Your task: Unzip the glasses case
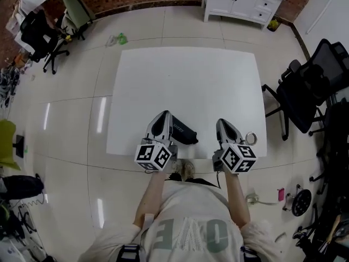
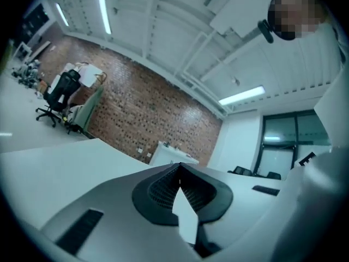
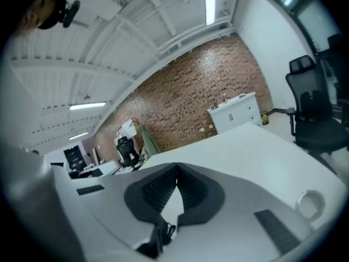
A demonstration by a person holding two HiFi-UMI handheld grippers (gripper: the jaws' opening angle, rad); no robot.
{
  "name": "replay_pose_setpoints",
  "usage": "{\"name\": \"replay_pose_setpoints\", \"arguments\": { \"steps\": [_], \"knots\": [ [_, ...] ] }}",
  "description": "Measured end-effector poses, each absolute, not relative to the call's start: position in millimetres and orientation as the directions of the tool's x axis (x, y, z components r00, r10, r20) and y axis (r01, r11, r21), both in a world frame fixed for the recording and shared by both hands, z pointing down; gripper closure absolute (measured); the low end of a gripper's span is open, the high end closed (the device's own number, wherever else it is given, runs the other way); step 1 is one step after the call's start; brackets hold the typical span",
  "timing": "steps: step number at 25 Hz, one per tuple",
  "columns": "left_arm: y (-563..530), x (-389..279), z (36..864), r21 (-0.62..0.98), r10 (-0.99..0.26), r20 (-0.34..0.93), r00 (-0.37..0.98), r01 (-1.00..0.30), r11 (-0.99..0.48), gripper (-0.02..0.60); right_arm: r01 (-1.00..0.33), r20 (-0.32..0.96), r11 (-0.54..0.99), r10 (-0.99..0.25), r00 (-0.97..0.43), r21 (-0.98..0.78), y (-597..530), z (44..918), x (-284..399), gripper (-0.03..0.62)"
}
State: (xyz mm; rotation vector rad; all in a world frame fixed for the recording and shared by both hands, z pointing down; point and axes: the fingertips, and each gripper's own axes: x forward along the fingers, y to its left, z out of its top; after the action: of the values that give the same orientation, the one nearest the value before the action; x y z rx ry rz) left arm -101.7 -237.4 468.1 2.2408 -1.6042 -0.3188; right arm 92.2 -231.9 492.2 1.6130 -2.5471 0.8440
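In the head view, the black glasses case point(image 1: 185, 133) lies on the white table point(image 1: 185, 81) near its front edge. It looks closed; the zip is too small to make out. My left gripper point(image 1: 164, 115) hovers just to the case's left, partly over its near end. The right gripper point(image 1: 222, 122) is a hand's width to the case's right and apart from it. Both gripper views tilt up toward the ceiling, and the case is absent from them. The left gripper point(image 2: 180, 167) and right gripper point(image 3: 177, 167) have their tips together with nothing between them.
A small pale ring point(image 1: 250, 138) sits by the right gripper, the same ring point(image 3: 310, 203) showing in the right gripper view. Black office chairs point(image 1: 308, 91) stand to the table's right. A white cabinet point(image 1: 242, 1) is behind it. My shoes point(image 1: 182, 170) are under the front edge.
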Motion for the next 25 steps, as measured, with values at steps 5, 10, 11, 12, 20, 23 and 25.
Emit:
{"name": "replay_pose_setpoints", "arguments": {
  "steps": [5, 10, 11, 12, 20, 23, 25],
  "knots": [
    [-214.6, -115.6, 456.4, 0.44, -0.956, -0.009, 0.292, -0.858, -0.266, 0.581, -0.86, 0.245, 0.301, -0.872, -0.424, -0.412, -217.7, 475.7, 104.8, 0.592],
    [-173.5, -121.2, 421.1, 0.367, -0.953, -0.061, 0.296, -0.882, -0.297, 0.581, -0.847, 0.212, 0.363, -0.86, -0.465, -0.388, -184.5, 460.2, 98.6, 0.592],
    [-167.5, -120.7, 415.9, 0.343, -0.949, -0.07, 0.307, -0.886, -0.312, 0.581, -0.85, 0.204, 0.368, -0.862, -0.463, -0.377, -176.4, 457.9, 99.1, 0.592],
    [-161.2, -122.1, 412.7, 0.324, -0.946, -0.075, 0.315, -0.89, -0.322, 0.581, -0.853, 0.197, 0.369, -0.866, -0.46, -0.369, -166.5, 455.9, 98.7, 0.592],
    [-42.1, -114.4, 425.9, 0.337, -0.931, -0.063, 0.36, -0.87, -0.359, 0.581, -0.897, 0.186, 0.326, -0.902, -0.39, -0.3, -35.9, 455.5, 125.6, 0.592],
    [33.8, -110.2, 433.1, 0.365, -0.925, -0.088, 0.37, -0.852, -0.376, 0.581, -0.9, 0.135, 0.288, -0.929, -0.346, -0.326, 33.6, 452.7, 138.4, 0.592],
    [92.7, -106.3, 428.1, 0.34, -0.917, -0.095, 0.387, -0.853, -0.396, 0.581, -0.901, 0.101, 0.269, -0.942, -0.32, -0.339, 86.9, 440.3, 142.5, 0.592]
  ]
}}
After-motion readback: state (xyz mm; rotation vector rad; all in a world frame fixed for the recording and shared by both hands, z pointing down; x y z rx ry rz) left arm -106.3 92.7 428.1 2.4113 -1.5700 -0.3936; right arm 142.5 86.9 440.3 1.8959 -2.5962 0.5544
